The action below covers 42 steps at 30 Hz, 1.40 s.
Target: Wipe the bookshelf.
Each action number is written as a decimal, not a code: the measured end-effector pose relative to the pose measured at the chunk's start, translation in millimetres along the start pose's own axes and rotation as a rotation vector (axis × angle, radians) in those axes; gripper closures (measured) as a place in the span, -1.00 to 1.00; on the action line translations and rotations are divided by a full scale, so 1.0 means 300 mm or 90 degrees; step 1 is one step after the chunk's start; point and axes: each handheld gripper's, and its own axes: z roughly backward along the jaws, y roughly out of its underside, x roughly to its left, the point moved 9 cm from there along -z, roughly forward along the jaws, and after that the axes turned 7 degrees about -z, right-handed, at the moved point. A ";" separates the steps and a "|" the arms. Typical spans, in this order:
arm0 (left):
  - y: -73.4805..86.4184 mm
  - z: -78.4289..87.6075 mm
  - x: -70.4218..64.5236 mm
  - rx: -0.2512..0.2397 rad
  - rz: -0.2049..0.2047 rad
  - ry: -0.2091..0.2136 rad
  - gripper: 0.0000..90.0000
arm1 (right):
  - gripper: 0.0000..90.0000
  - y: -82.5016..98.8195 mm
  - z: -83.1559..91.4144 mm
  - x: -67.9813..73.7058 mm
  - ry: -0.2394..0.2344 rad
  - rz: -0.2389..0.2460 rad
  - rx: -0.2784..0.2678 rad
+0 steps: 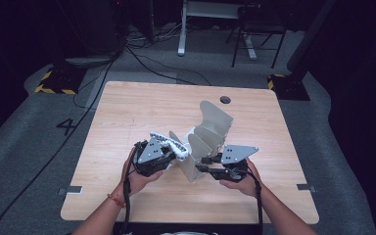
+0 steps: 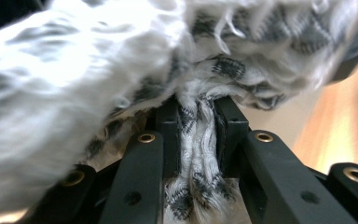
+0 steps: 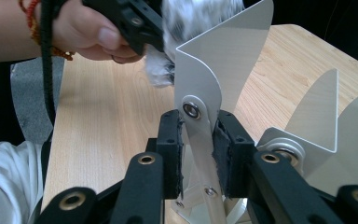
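Near the tabletop's [image 1: 127, 112] front edge, the left gripper [image 2: 196, 135] is clenched on a fuzzy cloth [image 2: 74, 70], while the right gripper [image 3: 199, 140] clamps the metal rack [image 3: 223, 60]. Best to hold the rack steady and wipe along each blade.

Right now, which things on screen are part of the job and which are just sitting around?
In the job:
- fluffy white-and-grey cloth, pinched in the left tool
- metal rack with curved dividers, one plate clamped by the right tool
- wooden table

Lying about:
- chair
- floor cables
- desk frame
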 end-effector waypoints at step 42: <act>0.044 -0.024 0.103 0.001 0.022 0.002 0.64 | 0.69 0.000 0.001 0.007 -0.010 -0.007 -0.005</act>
